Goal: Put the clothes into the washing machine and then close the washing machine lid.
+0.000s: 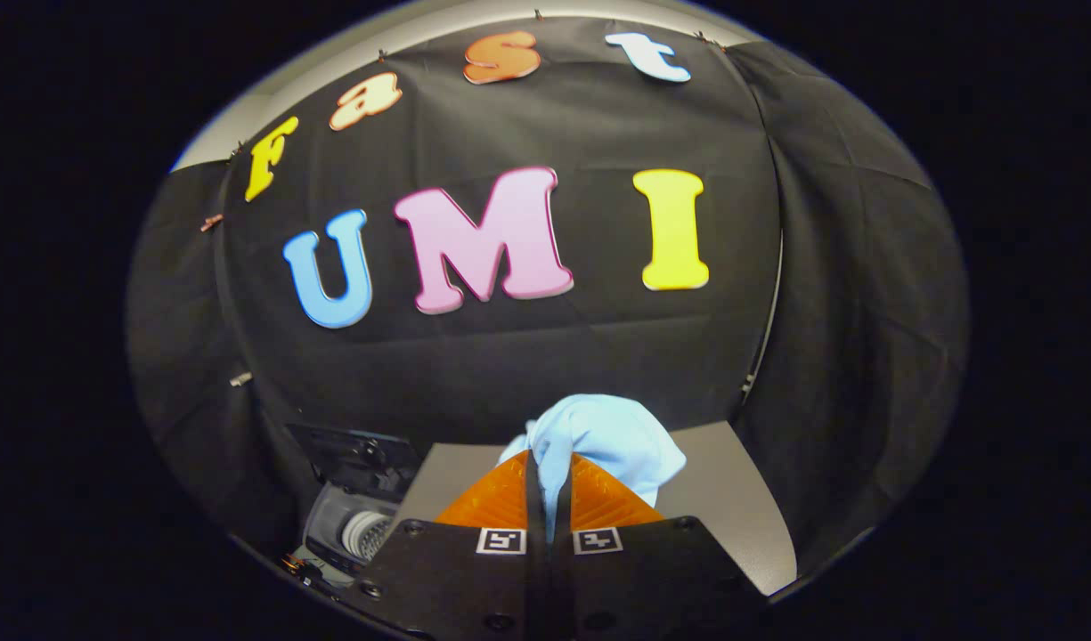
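Gripper [548, 499] fingers stand nearly together, clamped on one light blue cloth [612, 436]. A thin strip of that cloth runs down the narrow gap between the fingers, and both fingers press on it from either side. The rest of the cloth bunches just ahead of and above the fingertips, spilling mainly toward the right-hand finger.

Item count: one cloth, one washing machine [354, 525], one table [741, 507].

Pose: the gripper is raised above the grey table and points roughly level toward the black booth wall, so the cloth is carried clear of the tabletop. Whether any part of the cloth touches the table cannot be told, since the fingers hide its lower edge.

Surroundings: the small washing machine sits low, to the left of the fingers and beside the table's left edge. Its lid [358, 450] is raised and stands dark behind the opening. The pale drum [367, 534] is visible inside. The gripper body covers the near part of the table and part of the machine.
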Demonstrator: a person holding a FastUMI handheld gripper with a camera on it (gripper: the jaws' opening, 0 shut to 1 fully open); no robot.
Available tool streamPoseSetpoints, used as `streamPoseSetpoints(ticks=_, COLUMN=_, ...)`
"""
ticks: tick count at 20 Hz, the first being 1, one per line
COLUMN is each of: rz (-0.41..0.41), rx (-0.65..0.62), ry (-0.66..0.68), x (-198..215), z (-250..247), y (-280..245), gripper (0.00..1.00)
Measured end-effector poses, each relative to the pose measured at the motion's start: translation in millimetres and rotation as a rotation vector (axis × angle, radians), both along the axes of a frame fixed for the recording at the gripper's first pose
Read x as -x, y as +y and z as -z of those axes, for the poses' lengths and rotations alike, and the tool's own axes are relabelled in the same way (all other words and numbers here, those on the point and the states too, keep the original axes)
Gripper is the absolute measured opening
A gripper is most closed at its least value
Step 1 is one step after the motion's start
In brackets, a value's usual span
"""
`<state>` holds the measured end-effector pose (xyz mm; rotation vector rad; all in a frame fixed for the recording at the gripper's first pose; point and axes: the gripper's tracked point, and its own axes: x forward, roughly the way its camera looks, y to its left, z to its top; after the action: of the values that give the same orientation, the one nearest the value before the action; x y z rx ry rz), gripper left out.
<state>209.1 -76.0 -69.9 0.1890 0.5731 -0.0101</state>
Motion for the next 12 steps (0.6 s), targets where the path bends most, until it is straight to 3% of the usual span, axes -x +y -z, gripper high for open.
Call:
streamPoseSetpoints(ticks=6, rz=-0.147, rx=-0.038, ry=-0.251, x=1.8, z=-113.2, y=86.3, gripper=0.04)
streamPoseSetpoints(ticks=12, rz=-0.366, rx=-0.109, ry=-0.297, x=4.5, z=-129.1, y=203.6, gripper=0.04)
